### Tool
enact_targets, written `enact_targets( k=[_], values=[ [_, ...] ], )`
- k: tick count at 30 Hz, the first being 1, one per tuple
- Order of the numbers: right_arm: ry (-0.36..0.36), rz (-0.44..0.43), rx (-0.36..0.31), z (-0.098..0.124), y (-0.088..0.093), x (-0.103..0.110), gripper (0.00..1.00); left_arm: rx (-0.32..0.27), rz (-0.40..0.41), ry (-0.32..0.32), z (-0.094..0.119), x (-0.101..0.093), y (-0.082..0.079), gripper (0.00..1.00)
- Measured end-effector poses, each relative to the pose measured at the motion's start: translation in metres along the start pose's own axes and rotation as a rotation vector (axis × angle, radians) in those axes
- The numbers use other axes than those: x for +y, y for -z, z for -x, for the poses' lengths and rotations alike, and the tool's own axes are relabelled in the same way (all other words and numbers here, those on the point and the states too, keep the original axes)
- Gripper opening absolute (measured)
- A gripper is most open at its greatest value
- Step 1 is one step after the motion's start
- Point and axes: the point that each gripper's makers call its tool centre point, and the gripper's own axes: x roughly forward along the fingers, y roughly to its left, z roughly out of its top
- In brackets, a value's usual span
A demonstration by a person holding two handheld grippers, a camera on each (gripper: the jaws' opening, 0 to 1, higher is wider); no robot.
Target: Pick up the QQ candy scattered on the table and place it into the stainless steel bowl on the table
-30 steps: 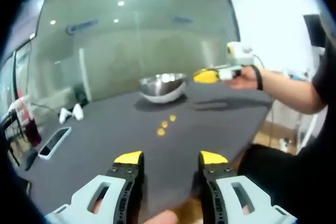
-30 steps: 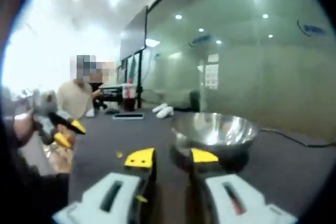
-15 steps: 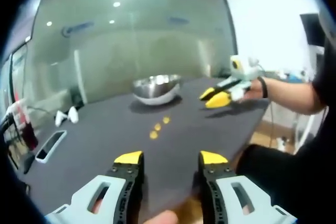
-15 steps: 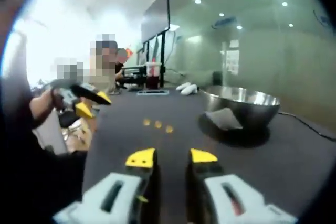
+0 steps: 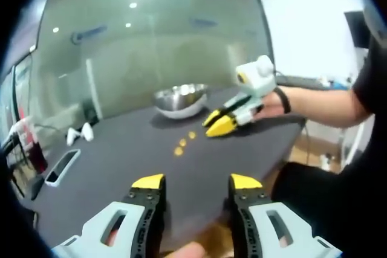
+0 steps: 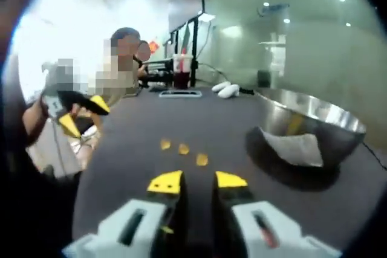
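Just beyond right gripper (image 6: 197, 180) fingers, three QQ candies (image 6: 183, 149), bowl (image 6: 314, 126) right

Bright ceiling spots, glassy glare, soft blur, fisheye-bent edges.

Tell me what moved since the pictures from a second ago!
The right gripper came away from beside the stainless steel bowl and swung down toward the three QQ candies, its fingers apart and empty. In its own view, the candies now sit just ahead. Nothing was grabbed or dropped. The left gripper stayed open, and bowl and candies stayed put on the table.
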Motion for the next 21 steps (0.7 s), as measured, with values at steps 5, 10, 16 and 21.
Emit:
enact_targets(
  k=[5, 10, 16, 21],
  values=[
    [-0.002, -0.022, 0.004, -0.014, -0.004, -0.002, 0.18, -0.001, 0.000, -0.007, 0.003, 0.003, 0.000, 0.43],
    [0.004, -0.011, 0.025, -0.025, -0.003, -0.002, 0.18, 0.000, 0.000, -0.012, 0.004, 0.004, 0.000, 0.42],
    [0.006, 0.001, 0.030, -0.029, 0.000, -0.001, 0.13, 0.015, -0.006, -0.015, 0.005, 0.005, 0.005, 0.42],
    [0.004, 0.009, 0.030, -0.029, -0.001, -0.001, 0.10, 0.014, -0.002, -0.016, 0.005, 0.006, 0.005, 0.42]
  ],
)
